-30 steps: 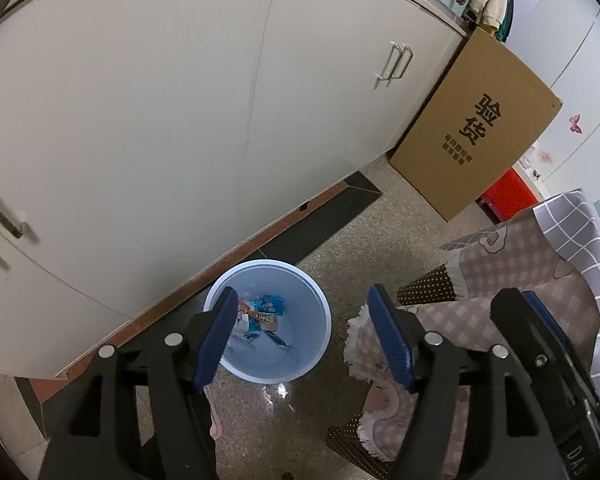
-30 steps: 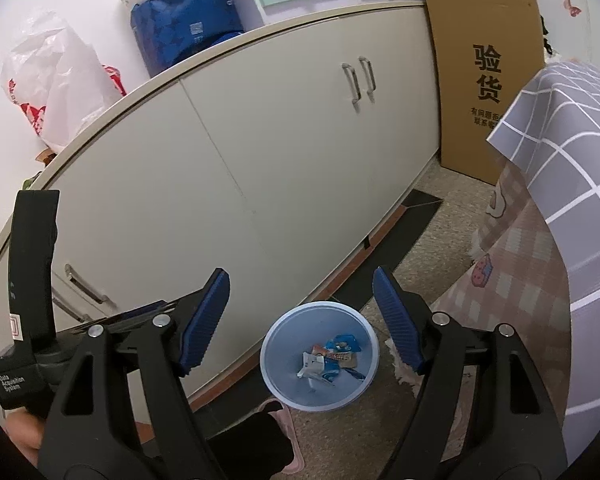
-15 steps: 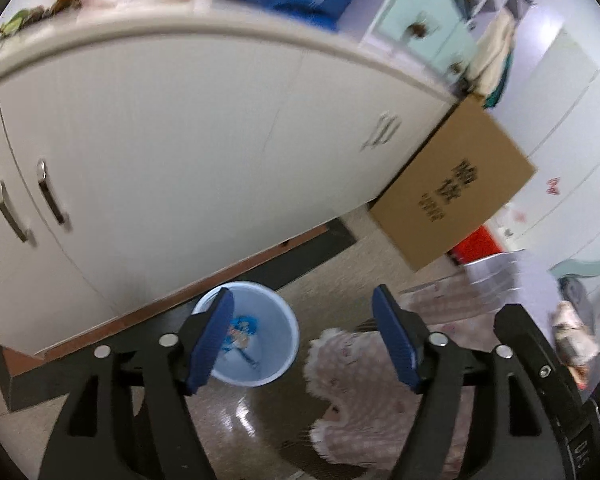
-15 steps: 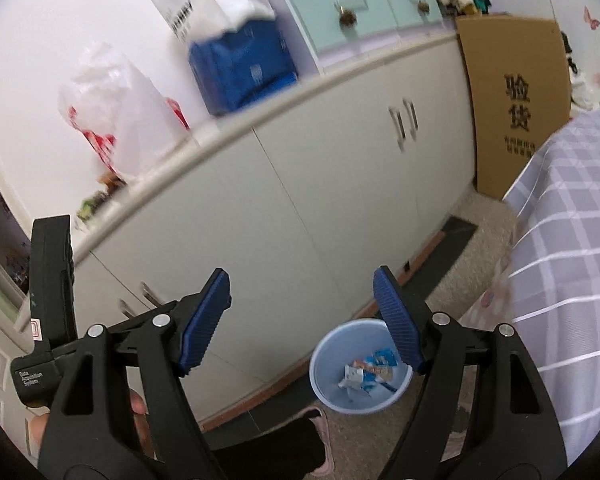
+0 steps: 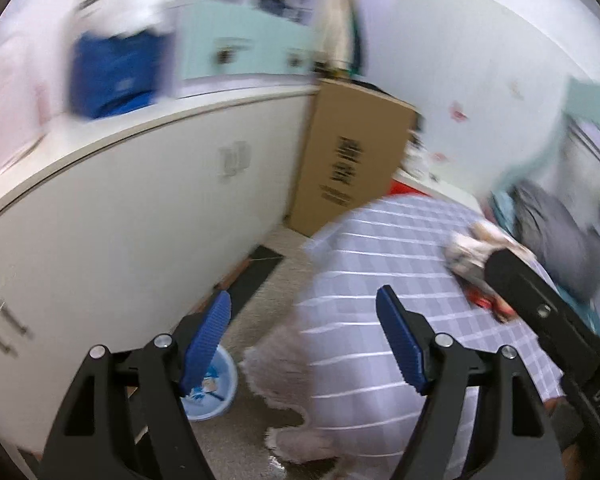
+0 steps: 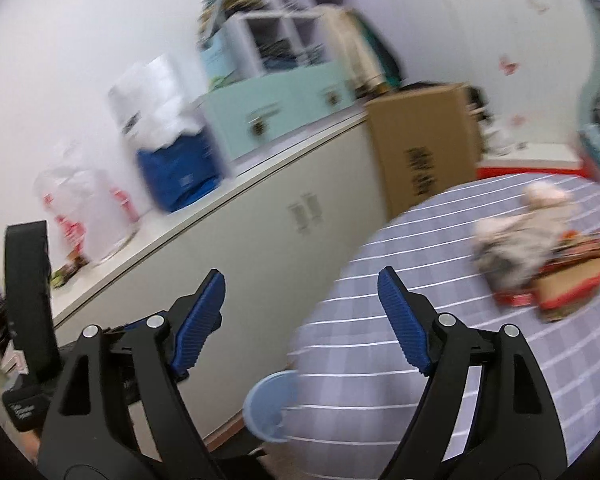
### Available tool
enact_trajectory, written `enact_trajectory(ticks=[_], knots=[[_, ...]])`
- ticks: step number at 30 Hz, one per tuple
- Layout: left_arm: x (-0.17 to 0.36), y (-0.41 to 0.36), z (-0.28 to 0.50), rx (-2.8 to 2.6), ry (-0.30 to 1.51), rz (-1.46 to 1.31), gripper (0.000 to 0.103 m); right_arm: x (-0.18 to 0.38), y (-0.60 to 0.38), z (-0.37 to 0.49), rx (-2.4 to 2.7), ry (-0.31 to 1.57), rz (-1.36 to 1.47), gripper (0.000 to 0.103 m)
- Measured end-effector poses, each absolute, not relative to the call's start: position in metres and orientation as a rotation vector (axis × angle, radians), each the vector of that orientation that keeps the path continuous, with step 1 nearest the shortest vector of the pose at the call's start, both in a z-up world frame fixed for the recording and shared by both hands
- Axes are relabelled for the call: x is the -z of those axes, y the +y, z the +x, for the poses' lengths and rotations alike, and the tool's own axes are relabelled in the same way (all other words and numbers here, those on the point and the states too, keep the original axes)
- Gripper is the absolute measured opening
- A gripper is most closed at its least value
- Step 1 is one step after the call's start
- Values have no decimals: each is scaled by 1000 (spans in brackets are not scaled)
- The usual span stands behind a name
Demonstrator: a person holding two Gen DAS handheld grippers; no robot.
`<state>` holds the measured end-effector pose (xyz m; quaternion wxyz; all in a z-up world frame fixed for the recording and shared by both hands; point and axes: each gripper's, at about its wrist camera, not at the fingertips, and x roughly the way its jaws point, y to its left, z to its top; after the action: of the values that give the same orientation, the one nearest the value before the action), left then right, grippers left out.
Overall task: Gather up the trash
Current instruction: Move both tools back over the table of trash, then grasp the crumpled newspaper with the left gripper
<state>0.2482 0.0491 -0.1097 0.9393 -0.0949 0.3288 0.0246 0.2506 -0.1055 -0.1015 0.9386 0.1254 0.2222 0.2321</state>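
Both views are blurred by motion. A light blue bin with wrappers inside stands on the floor by the cabinet, low in the left wrist view; its rim shows below the table edge. A pile of trash, crumpled paper and red-brown wrappers, lies on the checked tablecloth. The trash is partly hidden behind the other gripper's body. My left gripper and right gripper hang in the air short of the pile. Their jaws are opening with nothing between them.
A long white cabinet runs along the left with a blue bag, plastic bags and a mint drawer unit on top. A tall cardboard box leans at its end. The cloth's frilled hem hangs near the bin.
Both views have swung up and to the right from the bin to the tabletop. The bin dropped to the lower edge, and the trash pile on the table came into view.
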Motion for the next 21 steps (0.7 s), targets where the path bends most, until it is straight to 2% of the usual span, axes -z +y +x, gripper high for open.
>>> enact_trajectory(ticks=[10, 15, 21], knots=[[120, -127, 296, 174, 710, 79, 74, 120, -270, 250, -158, 427, 369, 79], [124, -180, 320, 176, 697, 194, 74, 131, -324, 256, -54, 435, 428, 80], [126, -207, 348, 127, 691, 253, 74, 142, -354, 275, -4, 448, 442, 80]])
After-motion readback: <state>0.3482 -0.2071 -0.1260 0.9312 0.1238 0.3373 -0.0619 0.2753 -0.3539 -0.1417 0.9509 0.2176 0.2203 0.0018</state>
